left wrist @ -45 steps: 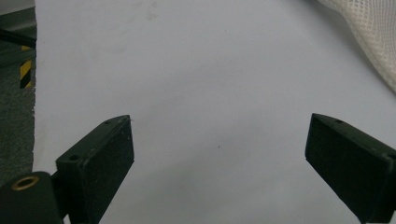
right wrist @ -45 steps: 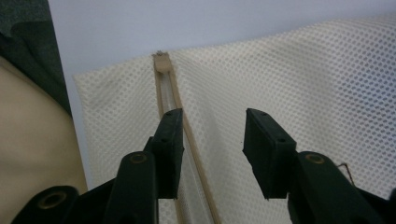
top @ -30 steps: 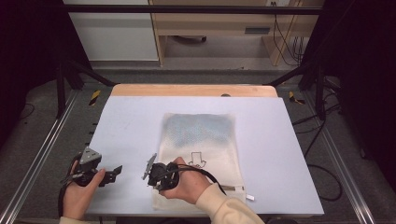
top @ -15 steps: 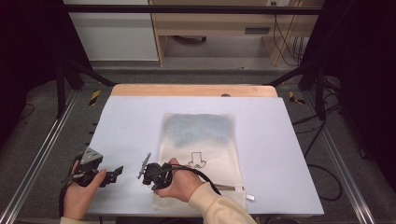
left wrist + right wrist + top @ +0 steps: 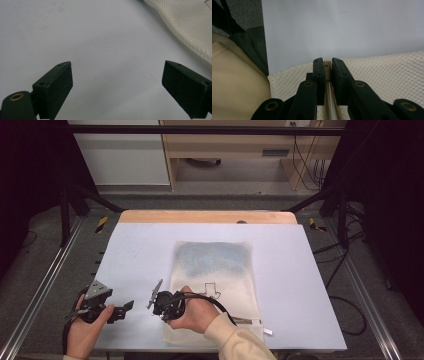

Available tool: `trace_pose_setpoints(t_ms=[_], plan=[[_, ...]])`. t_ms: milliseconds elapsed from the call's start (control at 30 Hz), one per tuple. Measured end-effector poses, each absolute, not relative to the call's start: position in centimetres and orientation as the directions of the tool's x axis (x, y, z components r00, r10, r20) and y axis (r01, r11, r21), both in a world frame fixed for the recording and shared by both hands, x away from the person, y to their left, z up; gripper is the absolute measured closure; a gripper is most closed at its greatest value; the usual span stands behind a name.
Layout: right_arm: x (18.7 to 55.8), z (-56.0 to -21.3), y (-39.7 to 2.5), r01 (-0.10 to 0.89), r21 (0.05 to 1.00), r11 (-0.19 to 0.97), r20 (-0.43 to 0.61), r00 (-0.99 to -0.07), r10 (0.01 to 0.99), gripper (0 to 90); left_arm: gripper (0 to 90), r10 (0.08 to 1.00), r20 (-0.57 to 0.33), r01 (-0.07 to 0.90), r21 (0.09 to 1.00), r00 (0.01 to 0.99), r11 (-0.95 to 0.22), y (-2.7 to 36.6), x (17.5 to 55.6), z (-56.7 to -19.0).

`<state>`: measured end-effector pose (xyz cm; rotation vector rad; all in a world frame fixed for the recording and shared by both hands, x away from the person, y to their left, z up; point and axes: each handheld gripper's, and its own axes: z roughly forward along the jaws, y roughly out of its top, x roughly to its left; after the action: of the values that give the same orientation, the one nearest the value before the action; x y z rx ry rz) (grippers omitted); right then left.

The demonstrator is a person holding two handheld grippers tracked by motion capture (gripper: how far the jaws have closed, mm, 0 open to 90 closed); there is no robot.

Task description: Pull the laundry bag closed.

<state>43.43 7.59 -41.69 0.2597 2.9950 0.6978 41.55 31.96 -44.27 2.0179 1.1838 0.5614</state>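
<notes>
Clearly the work in hand is on the zipper of the mesh laundry bag [image 5: 215, 285], which lies flat on the pale table [image 5: 140, 250], a little right of the middle and reaching to the near edge.

At the left, the left gripper [image 5: 127, 306] rests low near the near-left corner of the table. In the left gripper view its jaws stand wide apart with nothing between them, and the edge of the bag [image 5: 190, 27] is off to one side, apart from them. For a good step, I think this gripper should come over and press or pinch the mesh close to the zipper line, so the cloth does not travel with the pull.

Further right, the right gripper [image 5: 327, 68] is closed on a small beige piece at the zipper [image 5: 329, 105], most likely the slider or its pull tab. Its jaws are nearly together, with the tab pinched between them at the near-left corner of the bag. The pull should go straight along the teeth, low and even, because a sideways pull could bend the tab or catch the mesh.

Some things are hard to see. In the high view the hand [image 5: 192, 312] covers the grip point, so the slider itself is hidden. Something blue shows through the far half of the bag, but what it is I cannot tell. I also cannot tell how much of the zipper is closed.
</notes>
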Motion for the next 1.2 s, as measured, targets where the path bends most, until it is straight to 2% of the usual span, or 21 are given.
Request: trace_pose_setpoints(t_ms=[367, 633, 933, 1000, 1033, 1200], plan=[[43.4, -40.4, 6.7, 0.13, 0.474, 0.871, -0.024, -0.987, 0.16, 81.9, 8.0, 0.851, -0.023, 0.544, 0.778, 0.525, -0.315, 31.4, 40.1, -43.6], [44.0, -40.7, 5.7, 0.145, 0.504, 0.851, -0.005, -0.985, 0.171, 81.8, 6.8, 0.798, -0.109, 0.544, 0.785, 0.593, -0.297, 30.7, 39.8, -43.9], [44.4, -41.6, 5.6, 0.159, 0.518, 0.841, 0.012, -0.984, 0.178, 81.8, 6.3, 0.726, -0.127, 0.52, 0.78, 0.676, -0.347, 27.1, 38.8, -43.9], [44.4, -41.7, 5.7, 0.161, 0.518, 0.84, 0.015, -0.984, 0.179, 81.8, 7.2, 0.702, -0.173, 0.526, 0.787, 0.69, -0.323, 26.5, 38.6, -44.0], [44.4, -41.7, 5.7, 0.159, 0.515, 0.842, 0.013, -0.984, 0.178, 81.8, 8.3, 0.678, -0.237, 0.543, 0.791, 0.696, -0.281, 26.3, 38.6, -44.1], [44.5, -41.7, 5.6, 0.157, 0.526, 0.836, 0.017, -0.985, 0.174, 81.8, 12.3, 0.668, -0.242, 0.543, 0.789, 0.704, -0.287, 25.6, 38.6, -44.3]])
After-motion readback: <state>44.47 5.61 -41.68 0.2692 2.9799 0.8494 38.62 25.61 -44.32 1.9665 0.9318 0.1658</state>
